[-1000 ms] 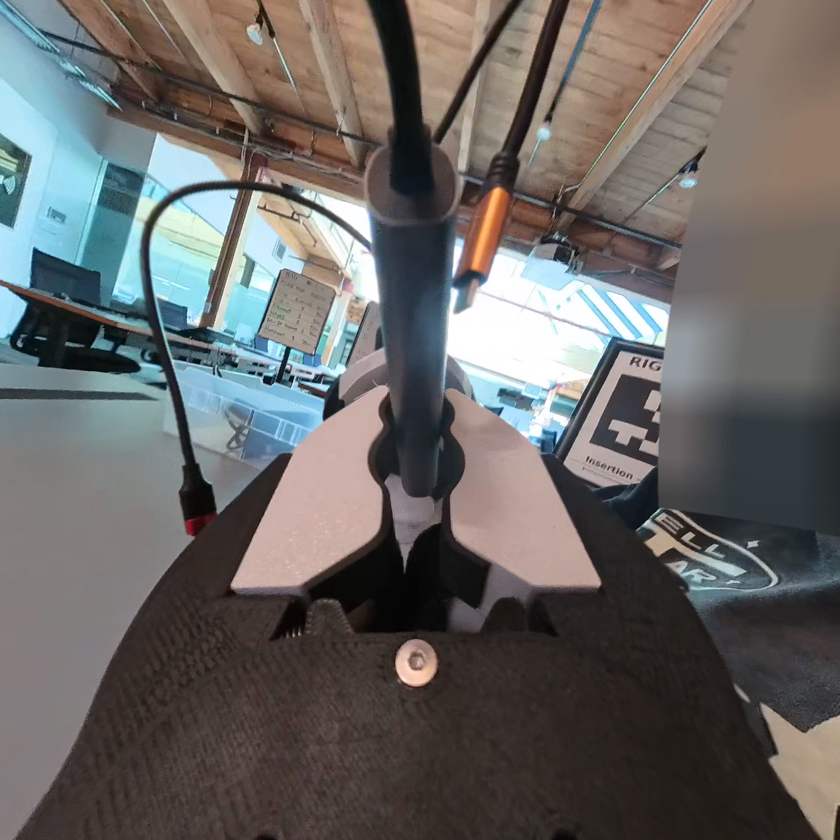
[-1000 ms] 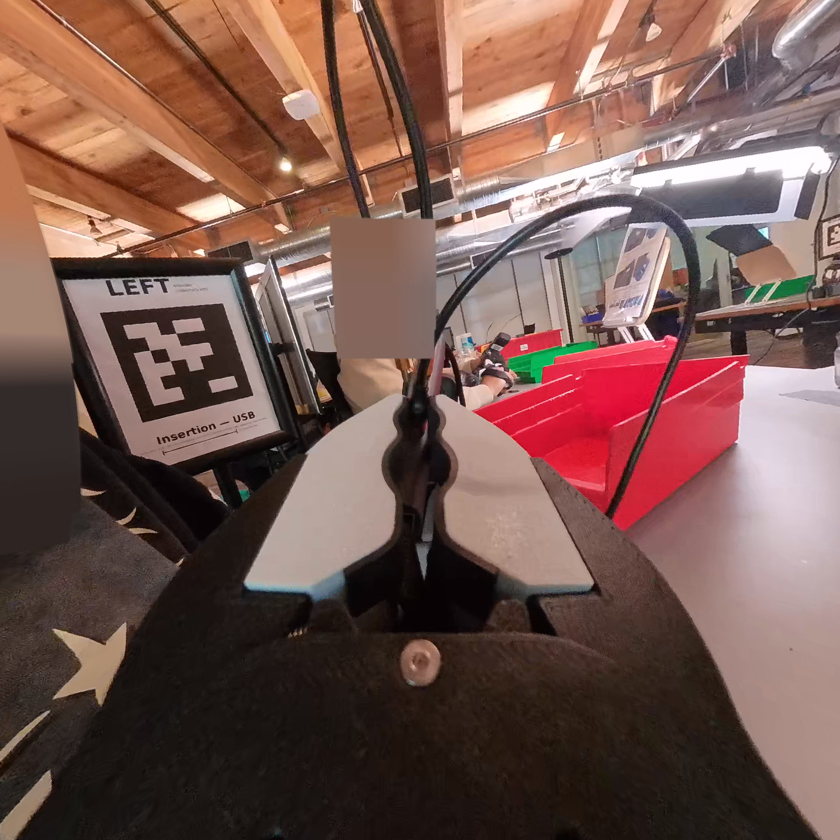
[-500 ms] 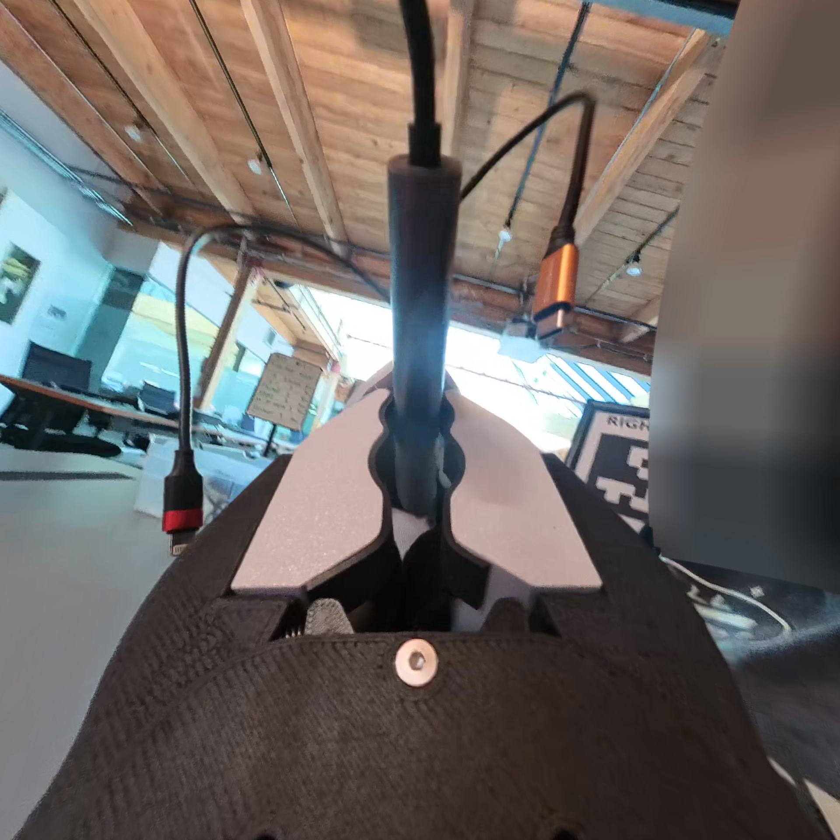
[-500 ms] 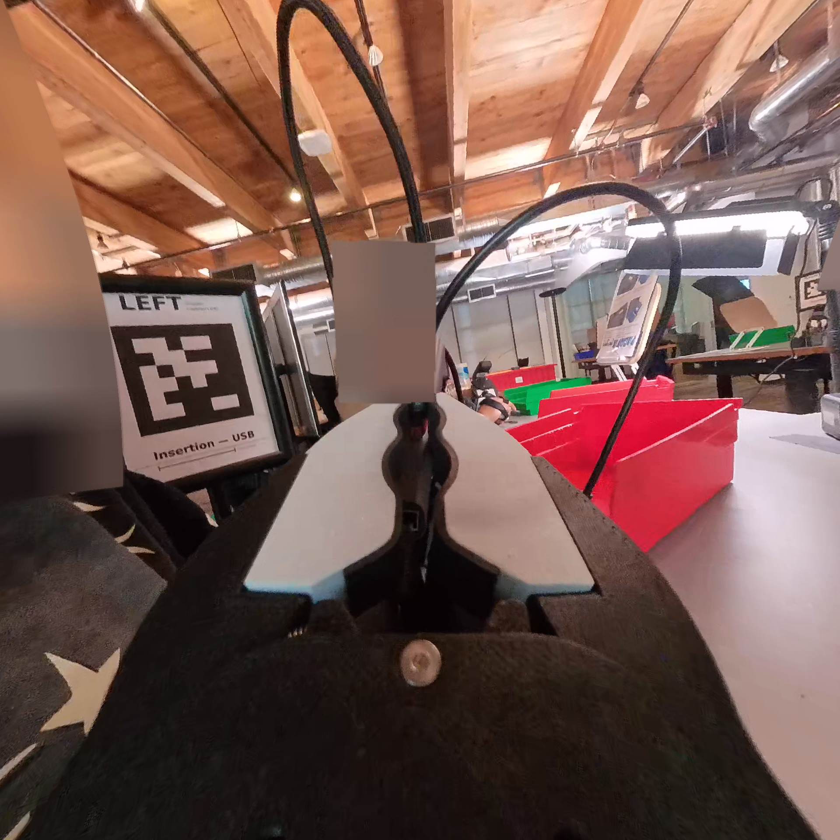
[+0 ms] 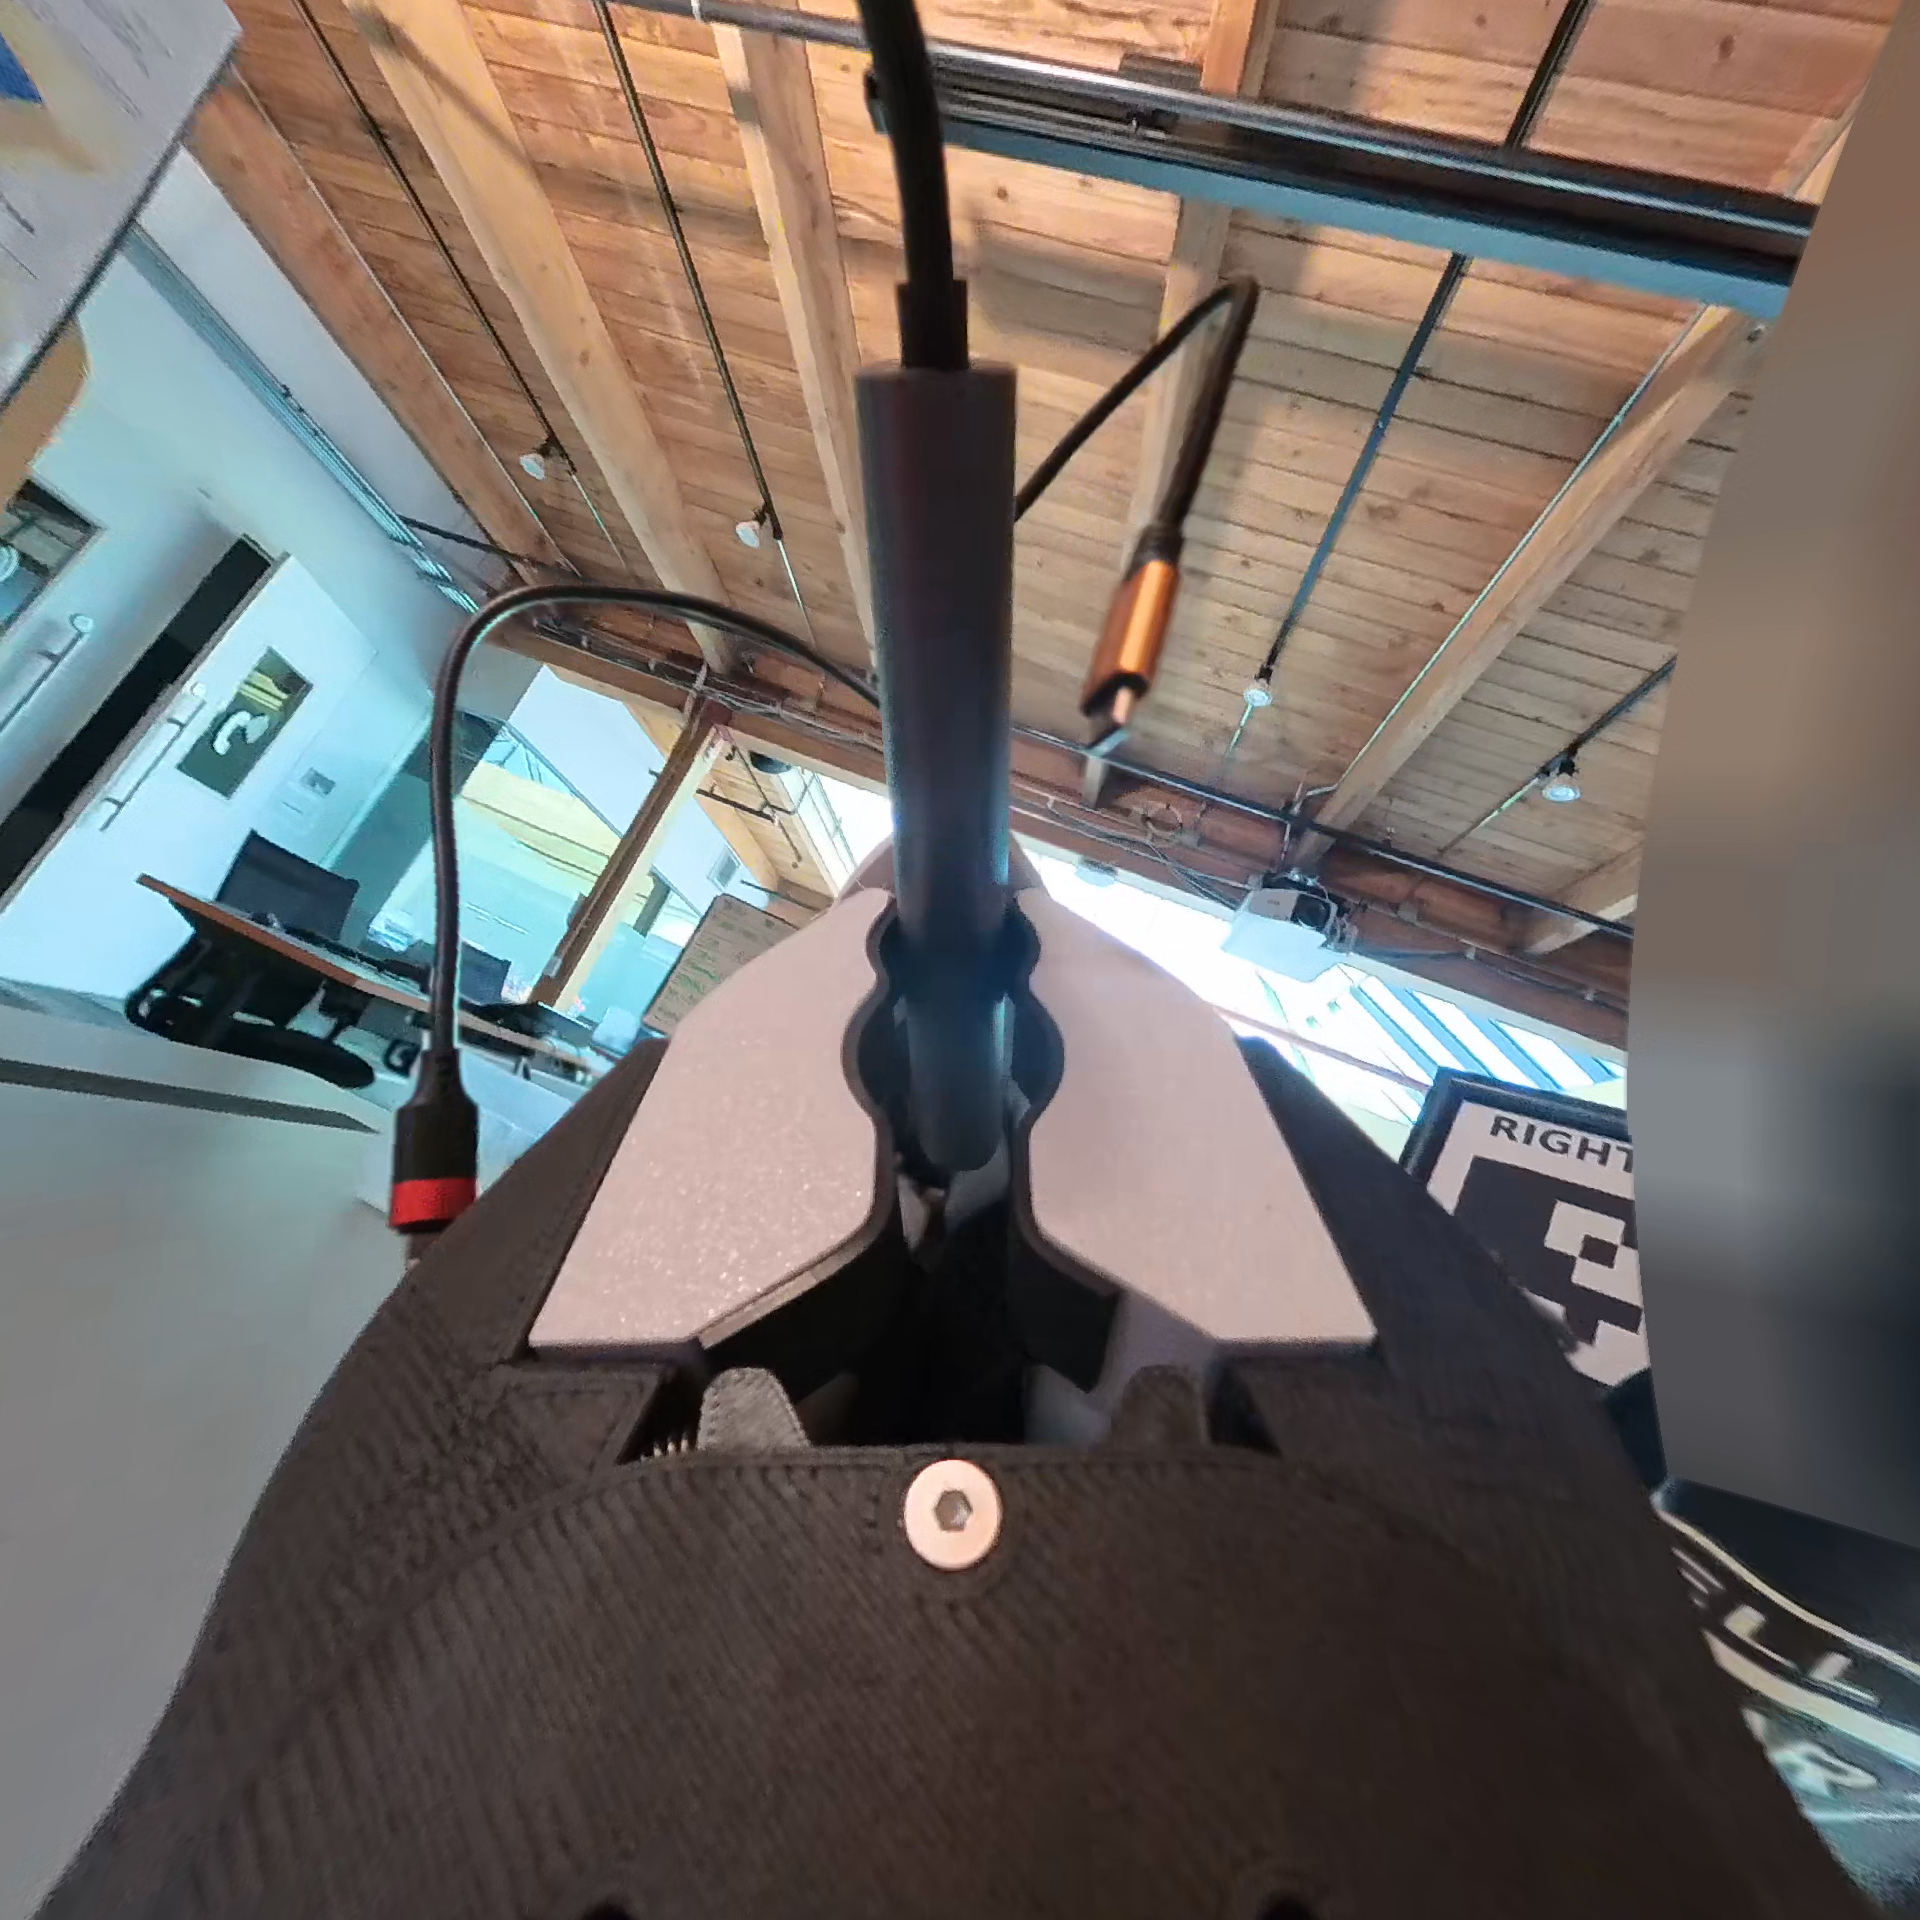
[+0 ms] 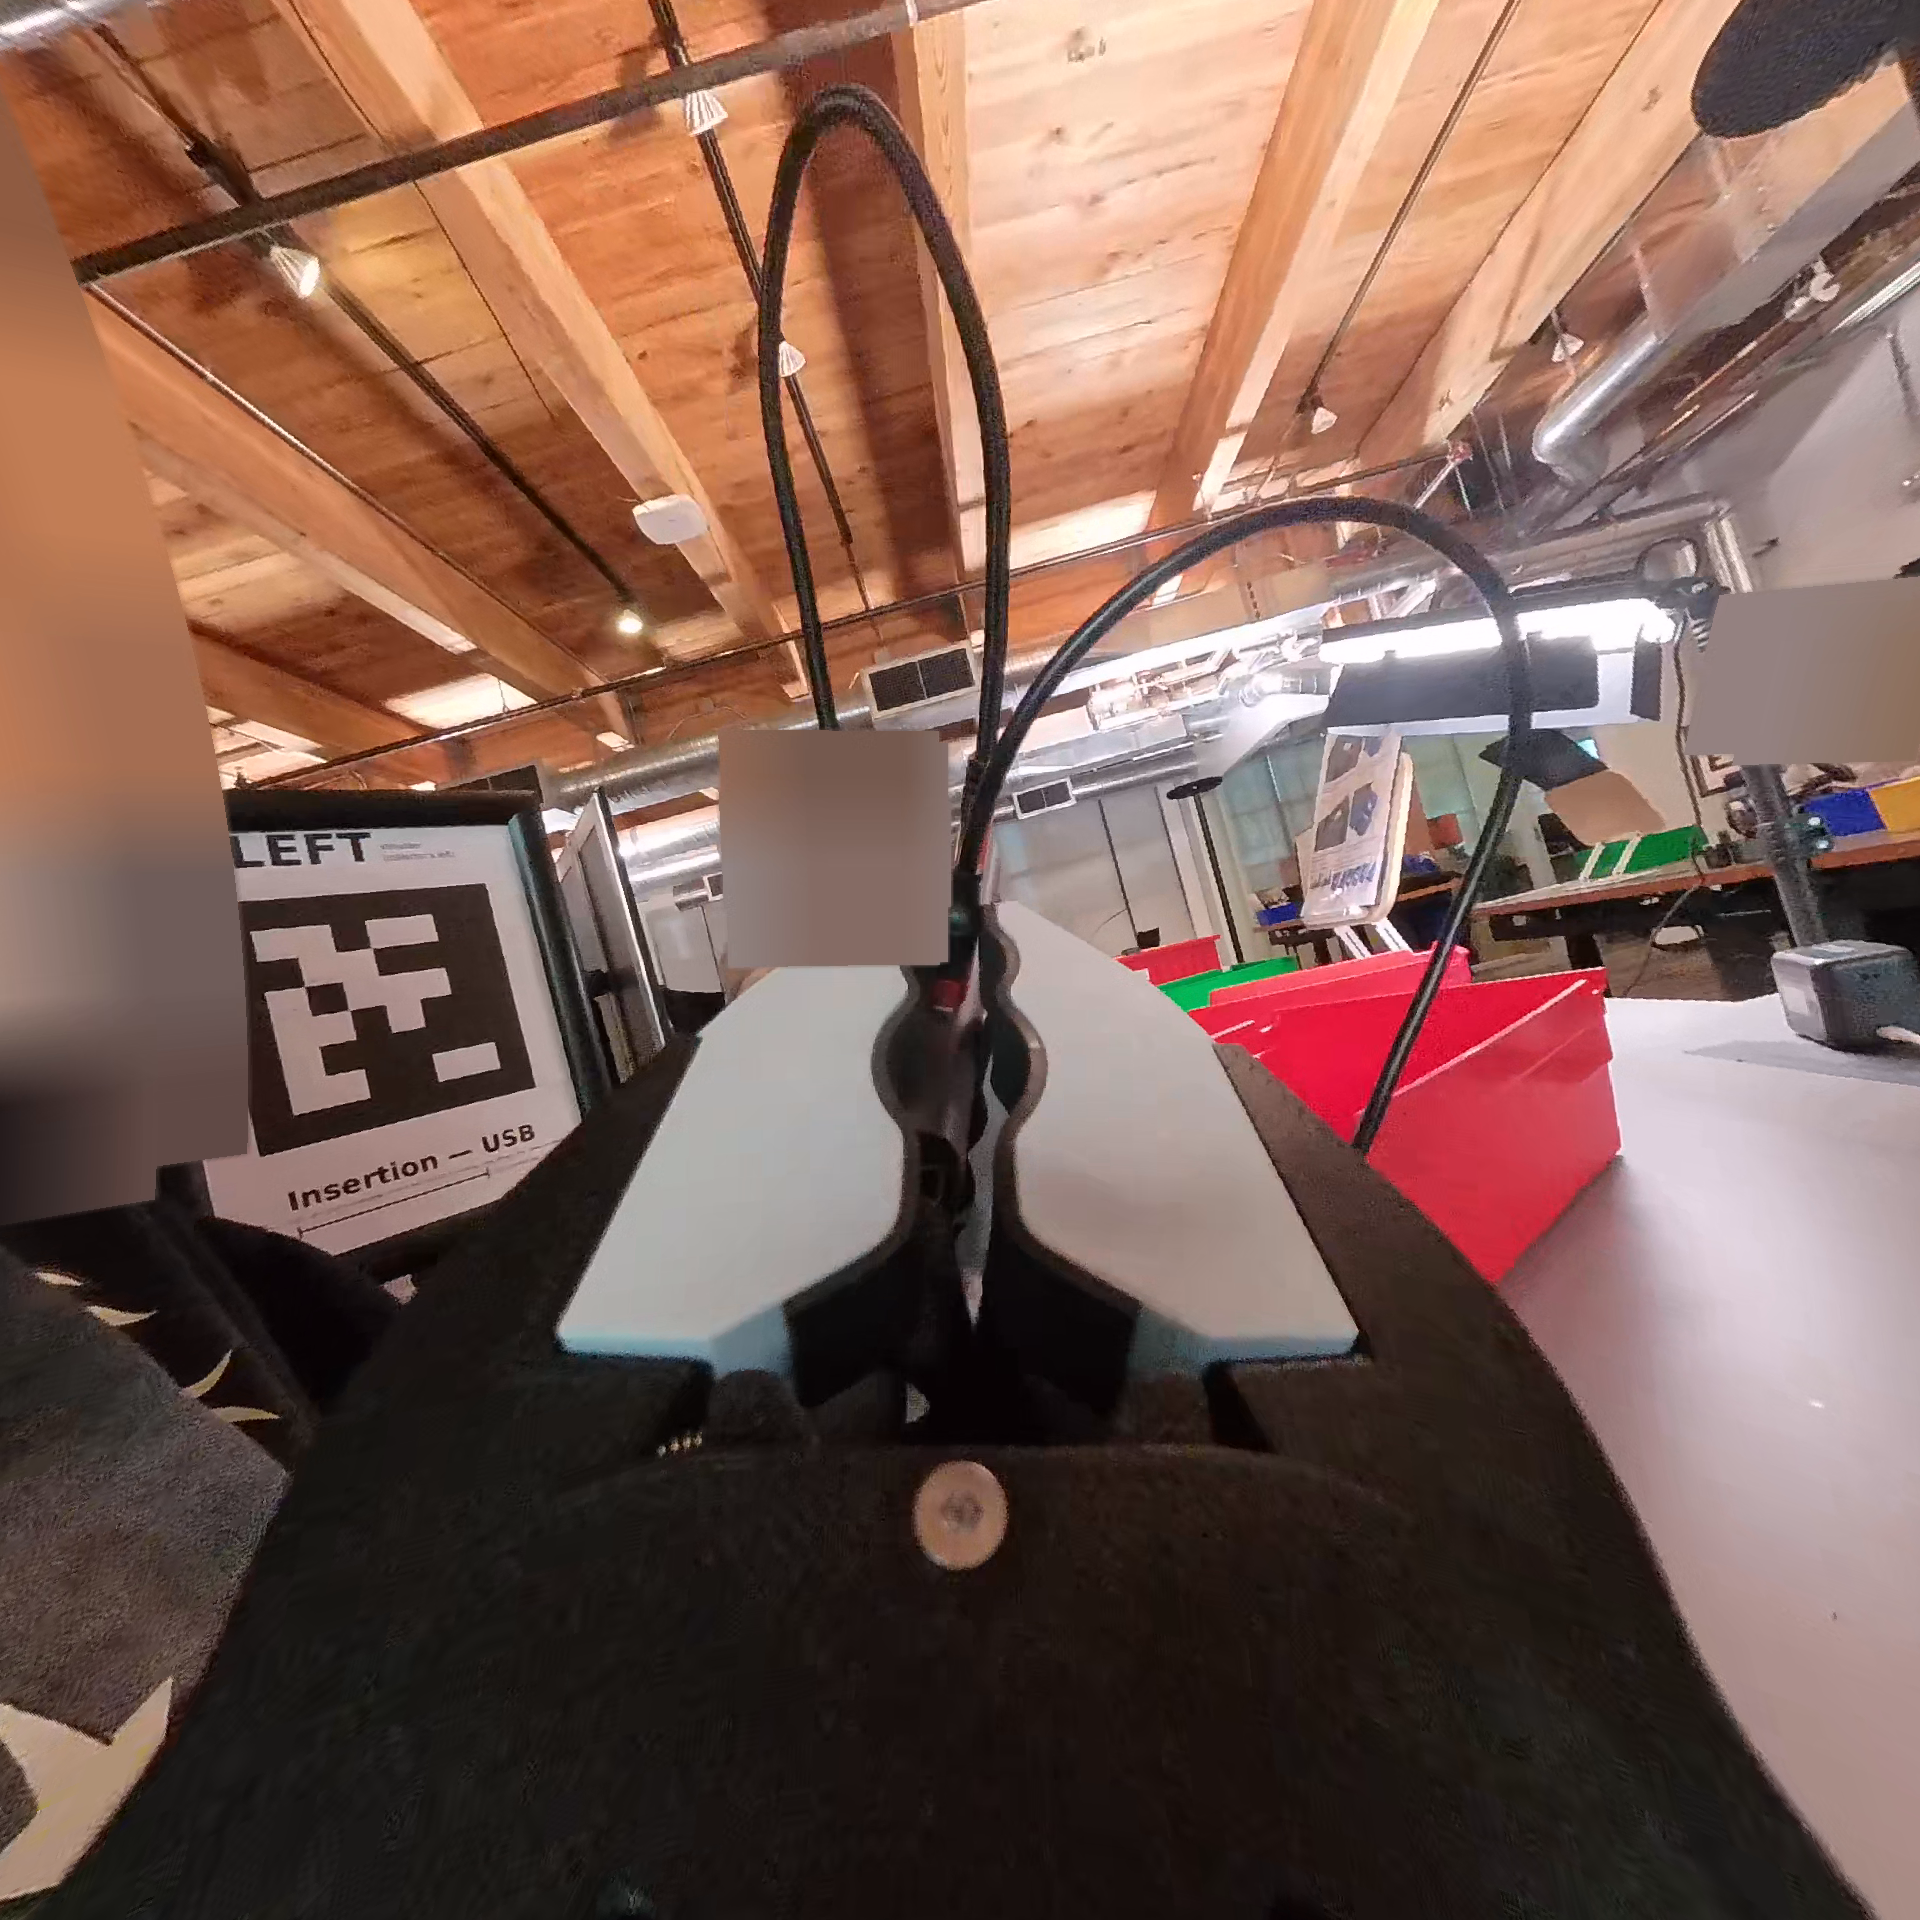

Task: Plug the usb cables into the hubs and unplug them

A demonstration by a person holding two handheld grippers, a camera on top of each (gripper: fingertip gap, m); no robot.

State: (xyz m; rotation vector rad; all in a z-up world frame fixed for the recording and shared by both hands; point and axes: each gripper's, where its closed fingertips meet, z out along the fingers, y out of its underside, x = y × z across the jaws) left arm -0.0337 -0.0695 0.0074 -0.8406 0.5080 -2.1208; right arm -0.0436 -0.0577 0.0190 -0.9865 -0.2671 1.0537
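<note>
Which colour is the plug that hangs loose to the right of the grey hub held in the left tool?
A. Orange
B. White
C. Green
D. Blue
A: in the left wrist view, the orange plug dangles on its black cable beside the grey hub, which the left tool grips between its jaws.

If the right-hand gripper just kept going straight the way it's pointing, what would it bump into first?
Probably nothing nearby: the right gripper, jaws shut on a cable plug, points up into open room. The red bin sits off to its right; depth is unclear.
</note>
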